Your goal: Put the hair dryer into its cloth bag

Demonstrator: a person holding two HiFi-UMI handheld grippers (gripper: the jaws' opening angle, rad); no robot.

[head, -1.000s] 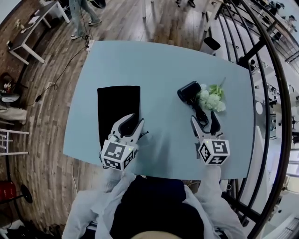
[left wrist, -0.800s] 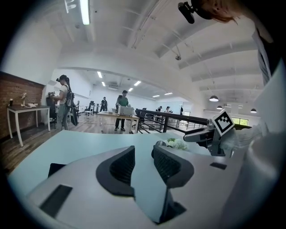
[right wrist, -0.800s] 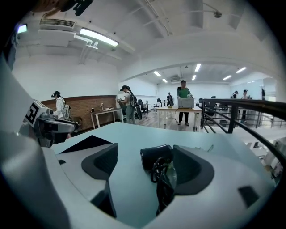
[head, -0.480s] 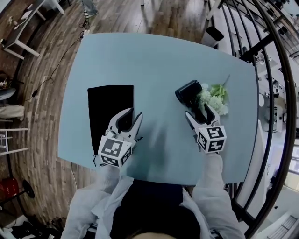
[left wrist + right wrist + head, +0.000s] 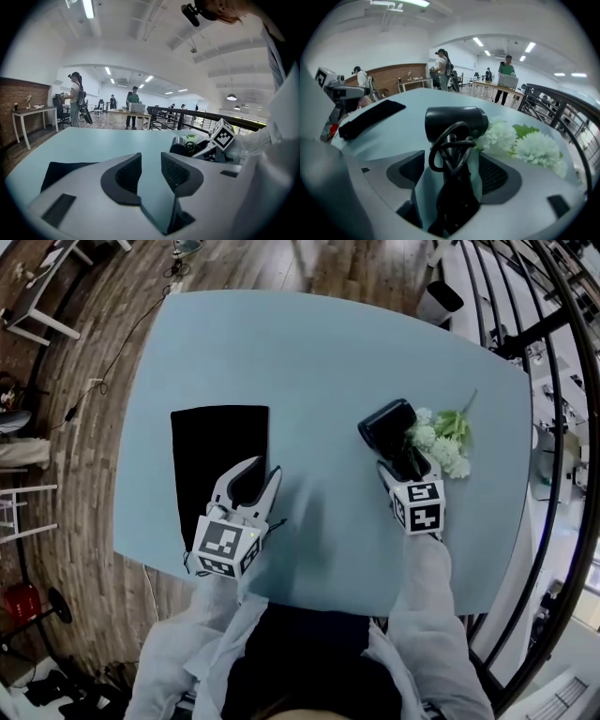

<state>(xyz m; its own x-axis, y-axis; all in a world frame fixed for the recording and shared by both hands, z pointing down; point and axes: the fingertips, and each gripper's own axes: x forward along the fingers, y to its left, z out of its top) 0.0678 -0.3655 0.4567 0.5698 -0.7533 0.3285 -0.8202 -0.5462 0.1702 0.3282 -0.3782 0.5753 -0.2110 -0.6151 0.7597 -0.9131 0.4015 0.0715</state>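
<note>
The right hand-held gripper [image 5: 452, 171] is released. Its jaws are spread, one on either side of the hair dryer's handle. A sliver of pale blue tabletop [image 5: 405, 136] shows between each pad and the handle, so it straddles the handle without clamping it. The hair dryer [image 5: 457, 121] is black and lies on the tabletop. Its barrel sits just ahead of these jaws and crosswise to them, and its handle runs back into the gap. The black cord [image 5: 440, 150] is looped at the handle, right between the jaws. Just to the right of this gripper, beside the barrel, lies a bunch of white flowers [image 5: 534, 147] with green leaves.

From the head view, the right hand-held gripper [image 5: 408, 465] points away from the person. The hair dryer [image 5: 386, 423] is directly in front of it and the flowers [image 5: 445, 442] are at its right.

The left hand-held gripper [image 5: 151, 171] is also released, its jaws apart with only bare tabletop in the gap. The cloth bag [image 5: 65, 171], black and flat, lies ahead of it and to its left.

From the head view, the left hand-held gripper [image 5: 253, 479] has its left jaw over the near right part of the cloth bag [image 5: 217, 442]. Whether they touch cannot be told. The bag lies well to the left of the right gripper, with open tabletop [image 5: 319, 362] between it and the hair dryer.
</note>
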